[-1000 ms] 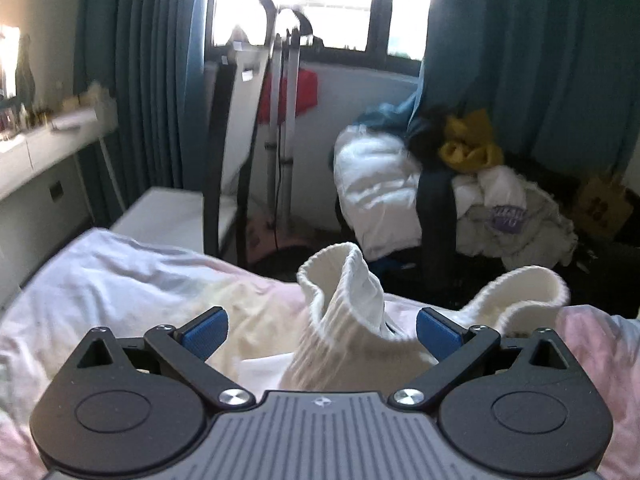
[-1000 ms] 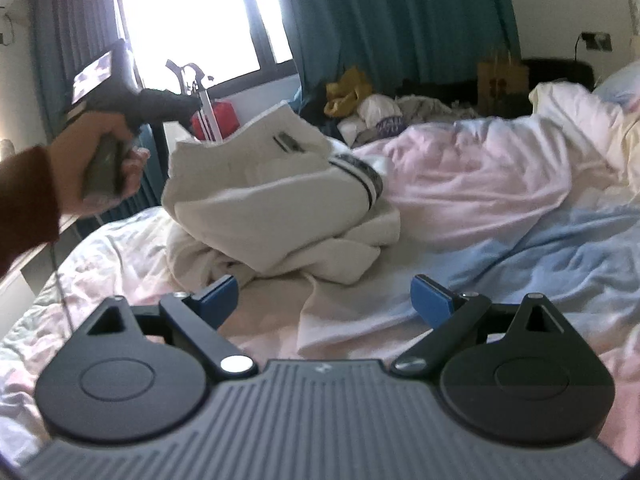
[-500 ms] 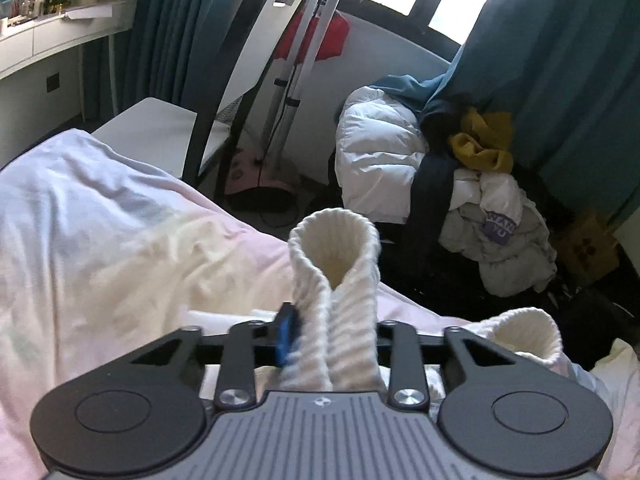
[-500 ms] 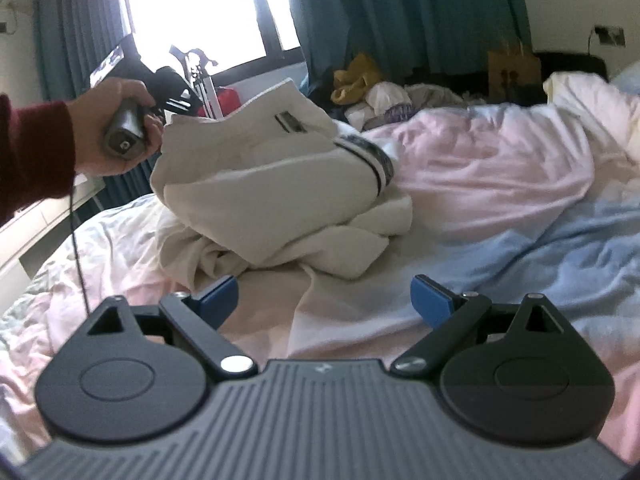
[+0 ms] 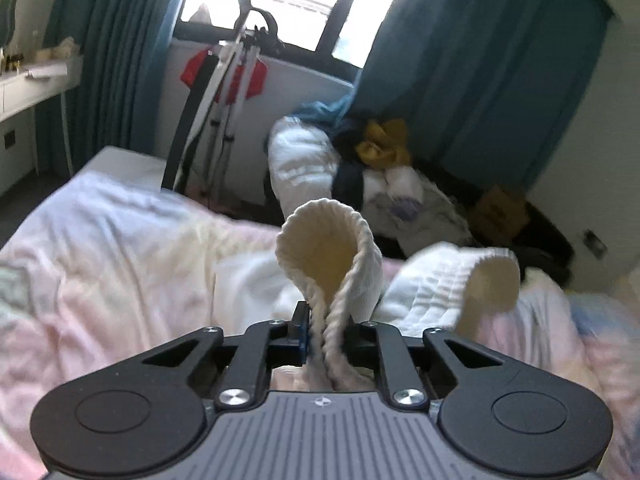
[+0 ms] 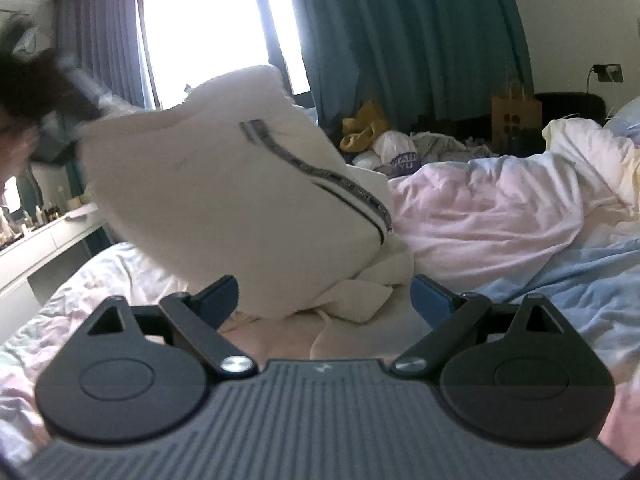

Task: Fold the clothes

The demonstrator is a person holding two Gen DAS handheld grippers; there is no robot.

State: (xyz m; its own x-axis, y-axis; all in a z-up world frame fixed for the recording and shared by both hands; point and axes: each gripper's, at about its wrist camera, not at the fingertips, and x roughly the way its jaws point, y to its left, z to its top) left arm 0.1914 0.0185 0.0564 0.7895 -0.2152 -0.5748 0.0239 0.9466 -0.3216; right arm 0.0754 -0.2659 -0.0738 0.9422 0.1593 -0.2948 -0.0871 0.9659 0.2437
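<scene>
Left wrist view: the left tongs (image 5: 325,334) pinch a ribbed cuff (image 5: 326,256) of the cream sweater (image 6: 240,200) (black-striped), lifted above the pink duvet (image 6: 480,216). The right tongs (image 6: 325,296) gape, empty, just beneath the hanging sweater.

Home bedrm: rumpled bed (image 6: 500,216) (pastel duvet), teal curtains (image 5: 480,80).

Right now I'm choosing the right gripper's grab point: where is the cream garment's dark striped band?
In the right wrist view the dark striped band runs diagonally down the lifted cream garment, left of centre, above the open right gripper.
</scene>
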